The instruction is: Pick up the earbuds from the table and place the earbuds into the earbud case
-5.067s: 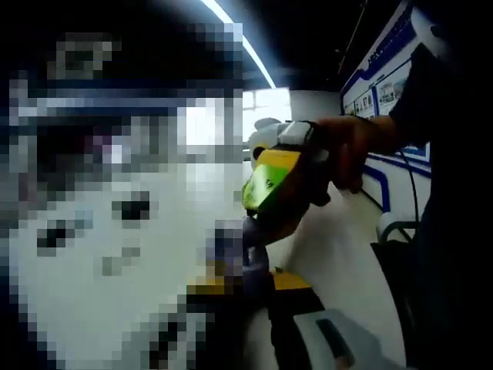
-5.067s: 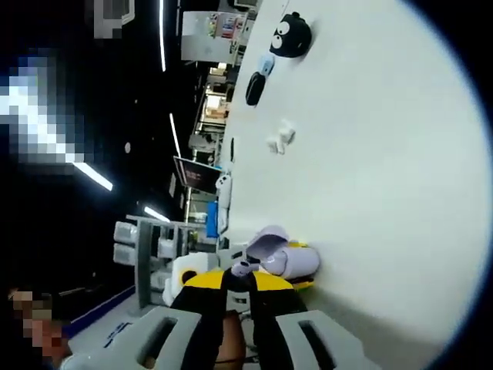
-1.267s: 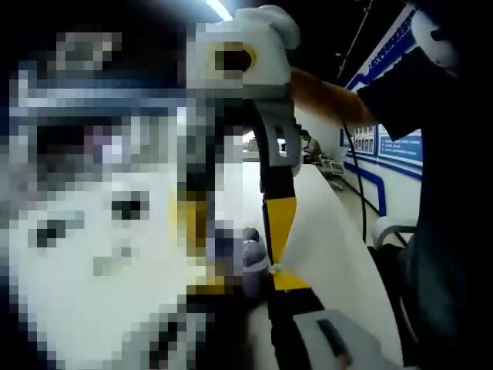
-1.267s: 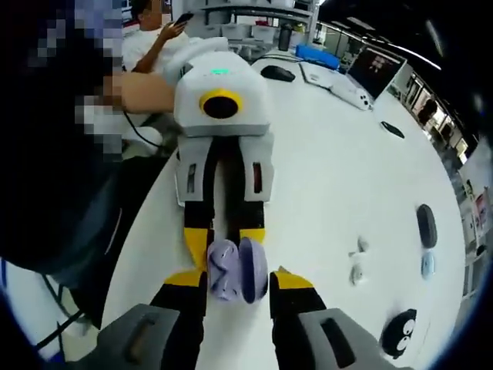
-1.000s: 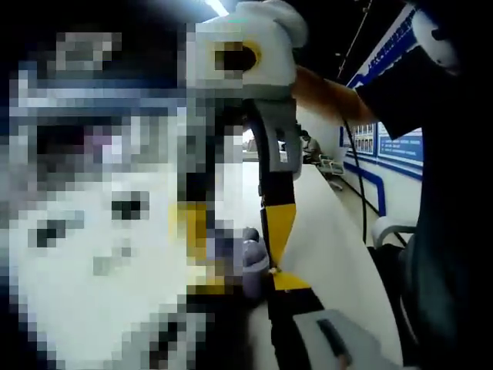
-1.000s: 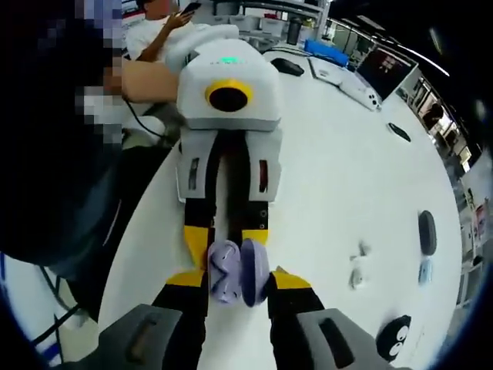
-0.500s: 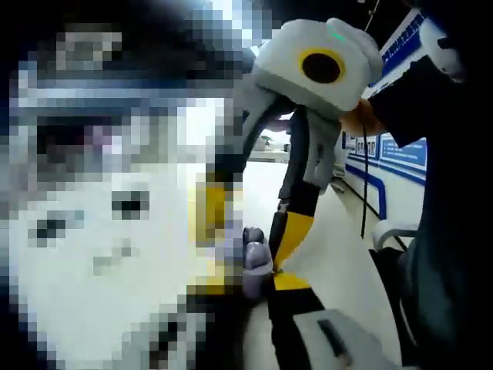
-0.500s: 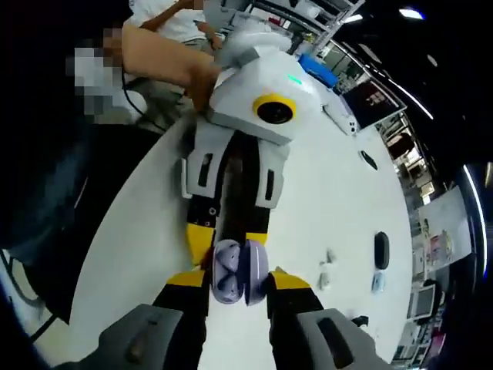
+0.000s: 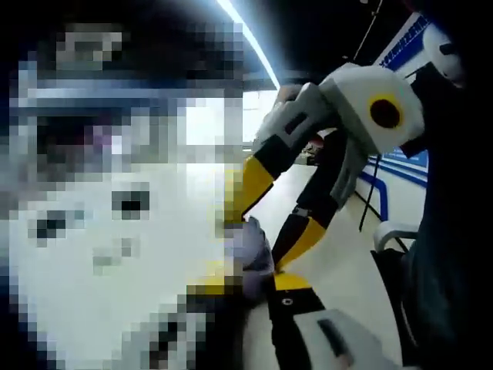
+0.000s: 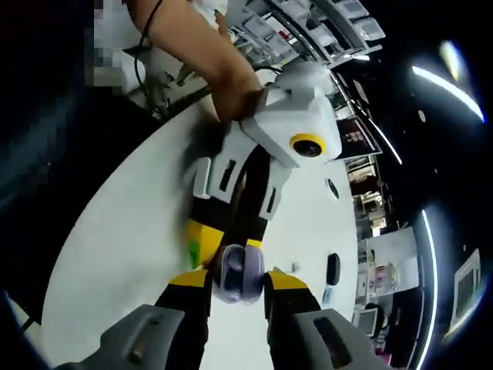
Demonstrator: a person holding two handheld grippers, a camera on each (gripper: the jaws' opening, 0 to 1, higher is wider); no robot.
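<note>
While both grippers meet over the white desk (image 10: 115, 254), a lilac earbud case (image 10: 237, 273) sits pinched between them. In the right gripper view the right gripper (image 10: 236, 287) clenches the case from 6 o'clock, and the left gripper (image 10: 225, 245) grasps it from 12 o'clock (a hand (image 10: 235, 96) holds its body). In the left gripper view the case (image 9: 248, 248) sits dead centre, the right gripper (image 9: 266, 223) reaching in from 2 o'clock.

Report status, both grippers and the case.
Left gripper and right gripper both clamped on the lilac earbud case, lid open. Earbuds not yet in. Nothing blocking.
</note>
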